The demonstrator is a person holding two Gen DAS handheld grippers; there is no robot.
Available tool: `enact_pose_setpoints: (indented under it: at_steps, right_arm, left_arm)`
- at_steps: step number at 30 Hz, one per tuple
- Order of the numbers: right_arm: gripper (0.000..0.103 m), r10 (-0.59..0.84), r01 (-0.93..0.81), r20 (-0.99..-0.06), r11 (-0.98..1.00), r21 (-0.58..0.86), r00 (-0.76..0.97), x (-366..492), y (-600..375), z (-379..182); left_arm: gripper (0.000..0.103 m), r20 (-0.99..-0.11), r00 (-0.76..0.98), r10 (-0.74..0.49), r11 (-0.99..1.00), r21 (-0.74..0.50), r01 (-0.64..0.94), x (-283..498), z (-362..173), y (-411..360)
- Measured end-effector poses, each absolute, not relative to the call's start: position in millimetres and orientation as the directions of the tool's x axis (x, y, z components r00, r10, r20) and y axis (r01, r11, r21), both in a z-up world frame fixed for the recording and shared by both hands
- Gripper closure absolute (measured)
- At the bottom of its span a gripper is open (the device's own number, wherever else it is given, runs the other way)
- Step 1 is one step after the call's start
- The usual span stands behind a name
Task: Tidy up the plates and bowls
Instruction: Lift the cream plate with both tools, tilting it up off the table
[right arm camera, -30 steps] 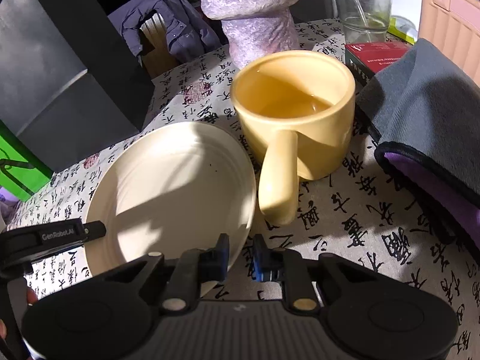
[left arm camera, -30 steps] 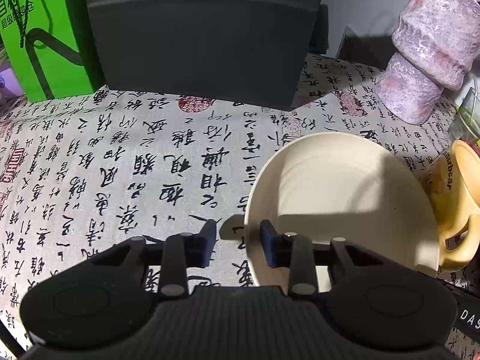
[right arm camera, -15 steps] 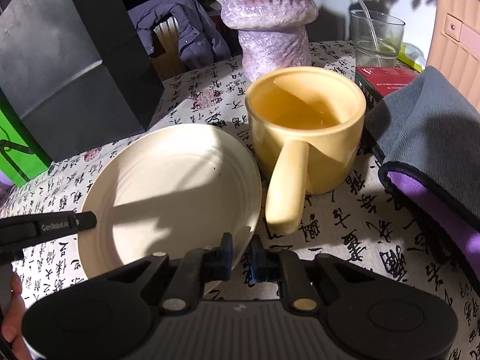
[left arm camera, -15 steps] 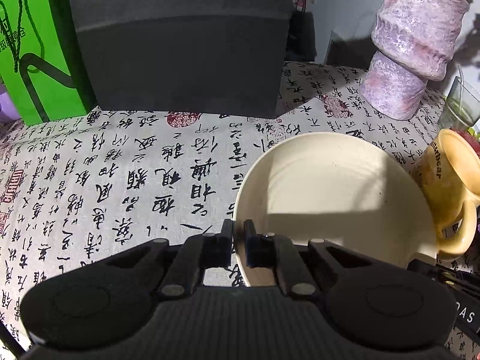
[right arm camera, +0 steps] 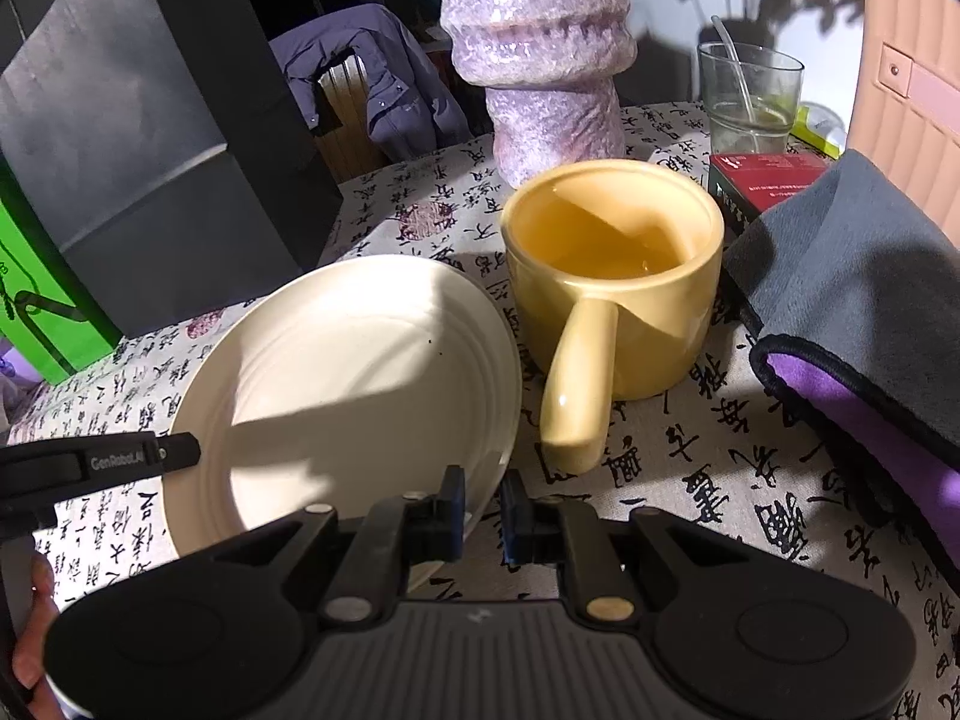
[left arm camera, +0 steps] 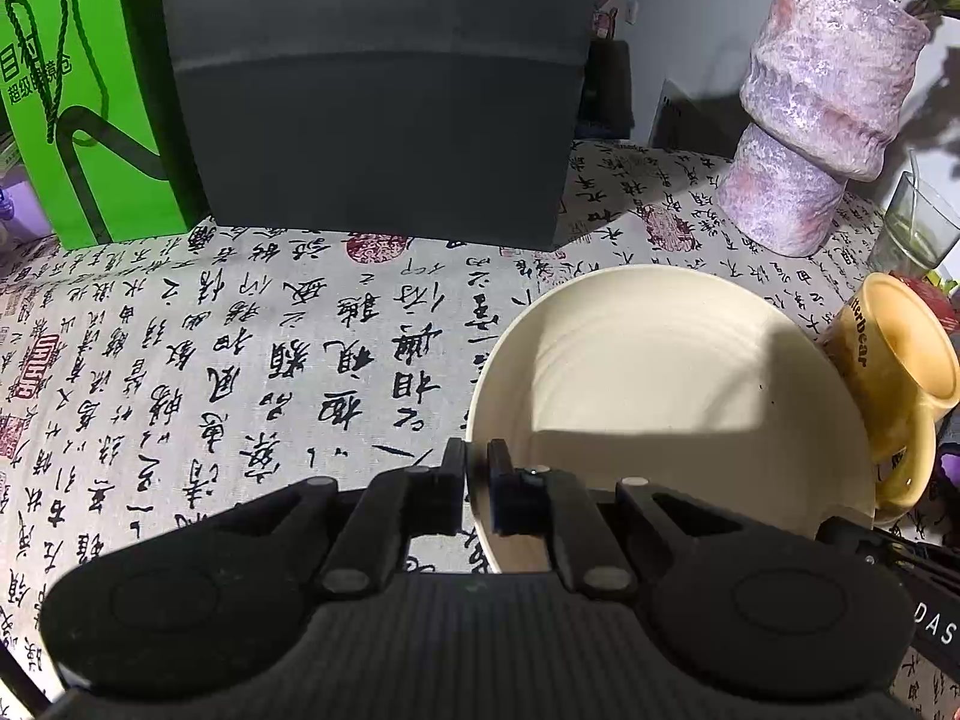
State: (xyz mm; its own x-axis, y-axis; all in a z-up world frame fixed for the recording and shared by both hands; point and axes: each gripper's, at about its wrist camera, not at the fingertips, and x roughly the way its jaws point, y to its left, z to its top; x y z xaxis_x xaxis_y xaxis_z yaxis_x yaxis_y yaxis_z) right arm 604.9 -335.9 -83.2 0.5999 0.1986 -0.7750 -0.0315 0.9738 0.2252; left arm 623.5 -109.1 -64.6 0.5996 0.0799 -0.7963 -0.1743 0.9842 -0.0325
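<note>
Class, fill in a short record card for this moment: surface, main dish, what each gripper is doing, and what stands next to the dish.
surface: table covered by a cloth printed with black characters
main dish: cream plate
left gripper: shut on the plate's near left rim
right gripper: shut on the plate's near right rim
beside the plate: yellow mug, handle toward the camera
behind the mug: purple vase, glass
far left: green bag
</note>
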Motion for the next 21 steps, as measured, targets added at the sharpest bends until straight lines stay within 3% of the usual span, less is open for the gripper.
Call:
enact_pose_setpoints:
  at_steps: [21]
  right_arm:
    - [0.091, 0.201, -0.051, -0.74, 0.974, 0.221, 0.642, 571.9, -329.9, -53.5]
  left_arm:
    - [0.095, -0.763, 0.641, 0.084, 0.981, -0.051, -0.189, 588.1, -30.1, -106.1]
